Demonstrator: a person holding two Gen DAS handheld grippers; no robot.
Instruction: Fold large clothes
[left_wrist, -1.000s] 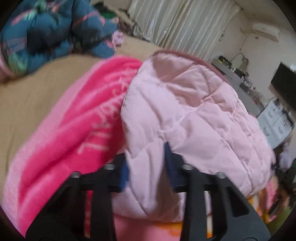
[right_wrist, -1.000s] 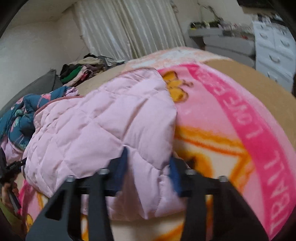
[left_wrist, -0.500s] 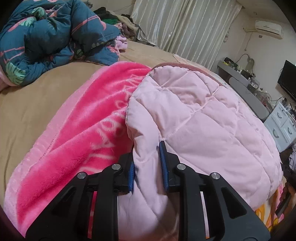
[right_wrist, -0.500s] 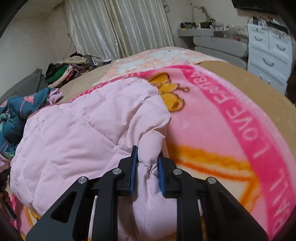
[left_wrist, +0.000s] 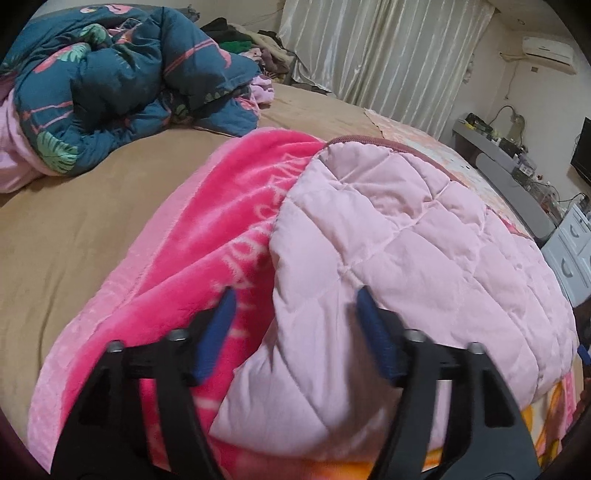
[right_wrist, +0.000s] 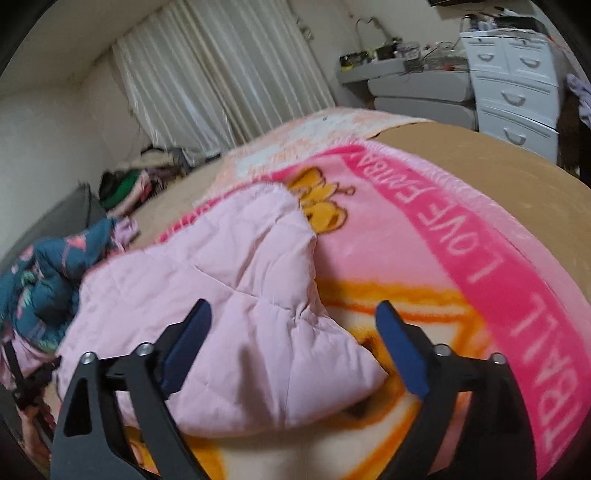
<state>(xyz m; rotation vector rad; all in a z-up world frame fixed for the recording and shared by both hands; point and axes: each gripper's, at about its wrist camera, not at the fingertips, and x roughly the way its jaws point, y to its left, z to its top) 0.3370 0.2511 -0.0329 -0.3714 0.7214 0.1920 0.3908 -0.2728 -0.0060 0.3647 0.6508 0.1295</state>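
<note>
A pale pink quilted jacket (left_wrist: 406, 240) lies folded on a bright pink fleece blanket (left_wrist: 207, 236) on the bed; it also shows in the right wrist view (right_wrist: 229, 280). My left gripper (left_wrist: 295, 295) is open, its blue-padded fingers spread on either side of the jacket's near left edge. My right gripper (right_wrist: 291, 310) is open, fingers spread over the jacket's near right corner, which rests on the blanket (right_wrist: 461, 266). Neither gripper holds cloth.
A crumpled dark blue floral duvet (left_wrist: 110, 81) lies at the back left of the tan bed (left_wrist: 74, 229). A pile of clothes (right_wrist: 125, 184) sits near the curtains. White drawers (right_wrist: 517, 74) and a grey desk (left_wrist: 509, 184) stand beyond the bed's right side.
Half a second ago both grippers were shut on the jacket's near edge. Both have now opened and let it go, and the jacket lies on the blanket.
</note>
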